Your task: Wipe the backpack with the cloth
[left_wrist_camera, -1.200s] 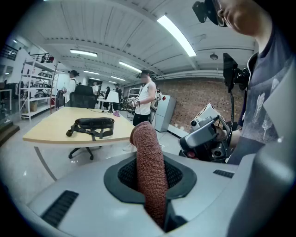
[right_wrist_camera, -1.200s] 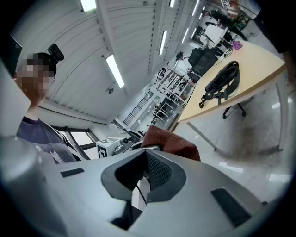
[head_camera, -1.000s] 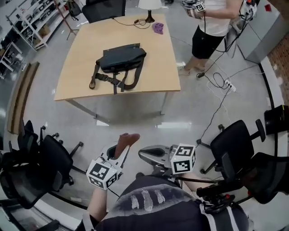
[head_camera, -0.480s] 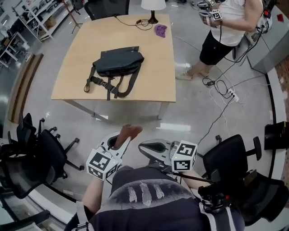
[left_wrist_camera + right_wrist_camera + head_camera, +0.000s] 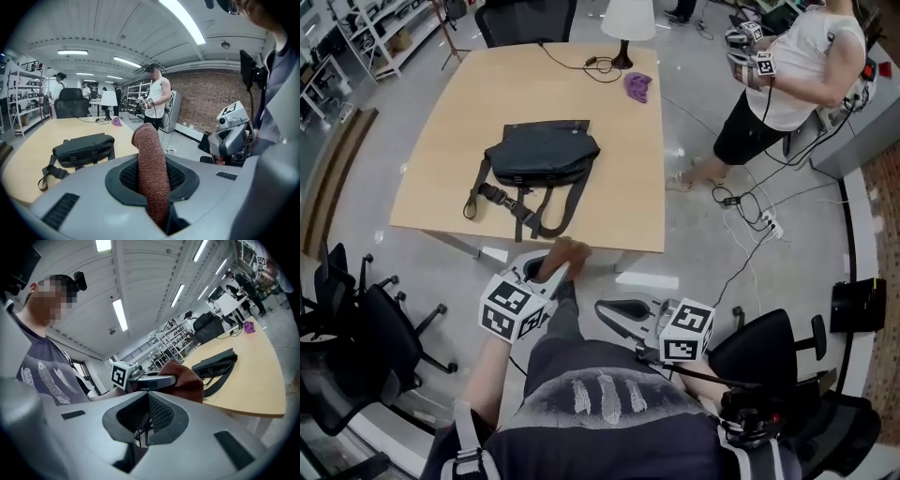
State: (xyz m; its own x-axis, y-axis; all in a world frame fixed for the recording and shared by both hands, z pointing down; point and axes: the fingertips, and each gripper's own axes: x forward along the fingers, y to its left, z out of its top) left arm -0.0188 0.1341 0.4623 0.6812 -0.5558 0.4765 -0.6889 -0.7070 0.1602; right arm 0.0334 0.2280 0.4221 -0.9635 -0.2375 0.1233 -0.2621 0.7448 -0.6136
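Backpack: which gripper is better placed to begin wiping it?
Left. The left gripper grips the cloth and is closer to the backpack; the right gripper is shut on nothing, farther back.

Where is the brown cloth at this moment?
In the head view the cloth sits clamped in the left gripper, just below centre at the table's near edge, short of the backpack.

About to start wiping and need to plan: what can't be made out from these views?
- backpack underside: hidden against the table, every view.
- purple item: too small to identify, head view.
- lamp: top cut off by head view's edge.
- cloth lower end: pinched inside the left gripper, left gripper view.
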